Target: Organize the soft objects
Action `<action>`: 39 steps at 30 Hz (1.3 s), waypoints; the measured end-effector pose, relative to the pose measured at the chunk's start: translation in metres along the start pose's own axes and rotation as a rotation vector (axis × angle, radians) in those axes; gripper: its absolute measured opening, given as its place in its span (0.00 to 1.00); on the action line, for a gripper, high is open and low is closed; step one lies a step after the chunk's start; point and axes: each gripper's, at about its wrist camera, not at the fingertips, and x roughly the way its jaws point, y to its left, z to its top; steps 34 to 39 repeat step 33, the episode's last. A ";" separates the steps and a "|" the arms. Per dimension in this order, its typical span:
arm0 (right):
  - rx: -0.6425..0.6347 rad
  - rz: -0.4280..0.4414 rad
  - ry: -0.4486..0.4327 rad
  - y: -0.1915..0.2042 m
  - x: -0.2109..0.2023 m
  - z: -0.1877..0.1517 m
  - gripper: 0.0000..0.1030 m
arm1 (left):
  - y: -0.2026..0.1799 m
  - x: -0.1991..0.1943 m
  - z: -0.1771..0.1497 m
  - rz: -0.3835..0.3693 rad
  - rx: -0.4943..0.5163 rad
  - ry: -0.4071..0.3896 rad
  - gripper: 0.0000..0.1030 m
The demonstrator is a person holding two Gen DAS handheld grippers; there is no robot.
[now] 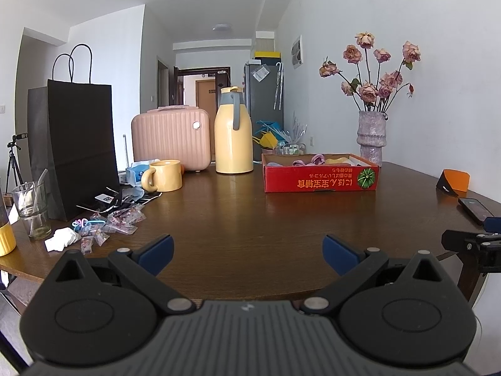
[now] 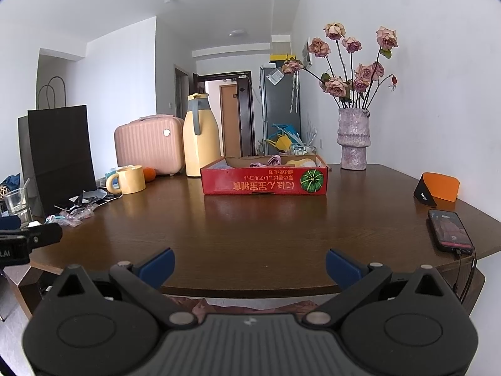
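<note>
Left wrist view: left gripper [image 1: 247, 252] fingers spread wide, empty, low at the near table [image 1: 238, 219] edge; red box [image 1: 321, 177] with pink soft items [image 1: 316, 159] sits well ahead, right of centre. Right wrist view: right gripper [image 2: 249, 264] fingers also wide apart, nothing held, box [image 2: 264, 178] straight ahead, well apart.

Red box [image 1: 321, 179]: contents mostly hidden behind front wall. Yellow cup [image 1: 6, 239]: cut off by left edge. Small packets [image 1: 122, 219]: contents too small to tell.
</note>
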 end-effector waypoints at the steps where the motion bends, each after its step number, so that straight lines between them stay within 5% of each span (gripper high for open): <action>1: 0.001 0.000 0.001 0.000 0.000 0.000 1.00 | 0.000 0.000 0.000 0.001 0.001 -0.002 1.00; 39: 0.004 -0.006 -0.013 -0.004 -0.001 0.000 1.00 | 0.003 -0.002 0.000 0.003 0.002 -0.021 1.00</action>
